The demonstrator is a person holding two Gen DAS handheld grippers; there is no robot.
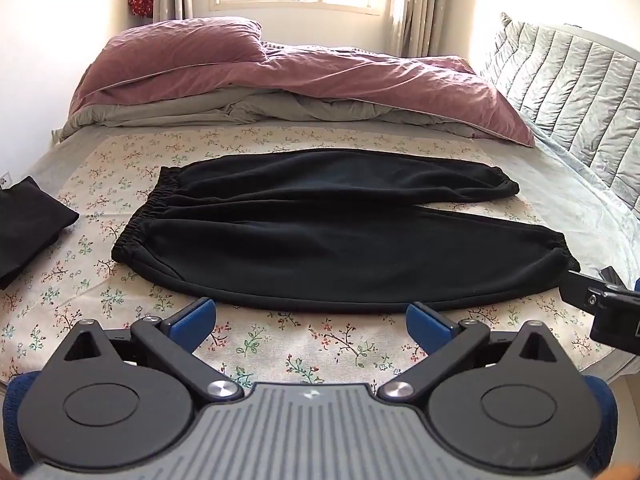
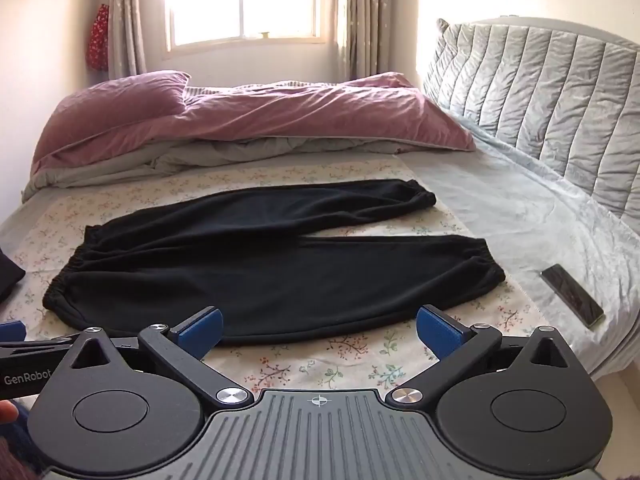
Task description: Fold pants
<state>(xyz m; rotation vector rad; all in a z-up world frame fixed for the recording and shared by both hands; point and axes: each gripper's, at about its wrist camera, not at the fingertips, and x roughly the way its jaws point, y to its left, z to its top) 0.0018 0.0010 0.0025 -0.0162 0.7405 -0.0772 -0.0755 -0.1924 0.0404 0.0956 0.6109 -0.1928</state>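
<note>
Left wrist view looks across a bed where the black pants (image 1: 320, 232) lie flat on a flowered sheet (image 1: 280, 344), waistband toward 9 o'clock and the two cuffed legs running toward 3 o'clock, splitting apart near their ends. The left gripper (image 1: 312, 320) hovers at 6 o'clock with its blue fingers (image 1: 192, 318) spread wide and nothing between them, the tips just short of the near seam of the pants. A strip of bare sheet shows between that seam and the tips. At 9 o'clock a second dark folded cloth (image 1: 28, 224) sits at the bed's edge, well apart from the waistband. At 12 o'clock a pink quilt (image 1: 280, 76) is heaped past the far leg, with a band of open sheet between them. The right gripper (image 1: 600, 304) shows only partly at 3 o'clock, just beside the near cuff. Right wrist view shows the right gripper (image 2: 318, 330) released as well, fingers wide and empty, the left tip level with the near seam of the pants (image 2: 272, 268). At 3 o'clock a phone (image 2: 572, 294) lies on the grey cover (image 2: 520, 208) near the bed's edge, apart from the near cuff. A padded headboard (image 2: 540, 92) stands at 2 o'clock, with open grey cover between it and the legs.
</note>
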